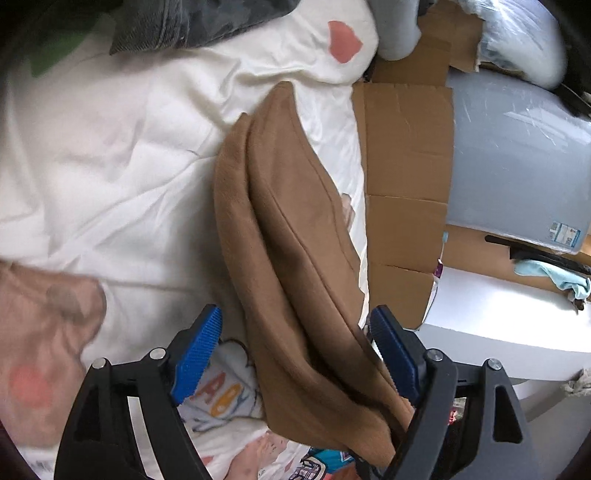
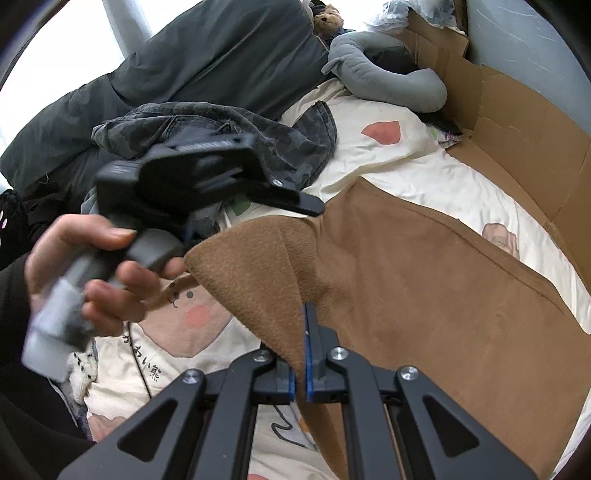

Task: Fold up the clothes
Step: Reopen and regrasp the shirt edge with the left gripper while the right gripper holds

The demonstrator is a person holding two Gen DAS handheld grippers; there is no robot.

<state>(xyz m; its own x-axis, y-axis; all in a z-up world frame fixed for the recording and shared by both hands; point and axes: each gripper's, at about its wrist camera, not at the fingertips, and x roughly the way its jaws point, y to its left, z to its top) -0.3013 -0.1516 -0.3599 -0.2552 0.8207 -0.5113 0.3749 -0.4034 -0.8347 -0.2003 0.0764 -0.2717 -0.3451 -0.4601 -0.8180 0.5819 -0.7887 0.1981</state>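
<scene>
A cream bedspread (image 2: pixel 406 173) printed with pink hearts and cartoon bears covers the bed, rumpled in soft creases. Flattened brown cardboard (image 2: pixel 517 122) lines the bed's far and side edges against a pale blue-grey wall, and in the left wrist view a white surface (image 1: pixel 498 314) stands beyond that cardboard, with a scrap of light blue cloth at its far edge. Toward the head of the bed lie a dark padded duvet (image 2: pixel 207 48), a crumpled camouflage garment (image 2: pixel 207 125), a grey curved pillow (image 2: pixel 391 70) and a small teddy bear (image 2: pixel 327 20). The brown fleece garment (image 2: pixel 424 288) stretches along the bedspread near the cardboard side, one corner lifted off the bed. The right gripper (image 2: pixel 301 328) is clamped tight on that raised corner, the fabric pinched between its blue pads. The left gripper (image 1: pixel 295 350) stands wide apart, its blue pads either side of a fold of the same garment without pressing it; in the right wrist view the left hand (image 2: pixel 92 266) holds that tool's grey handle above the bedspread, blurred.
</scene>
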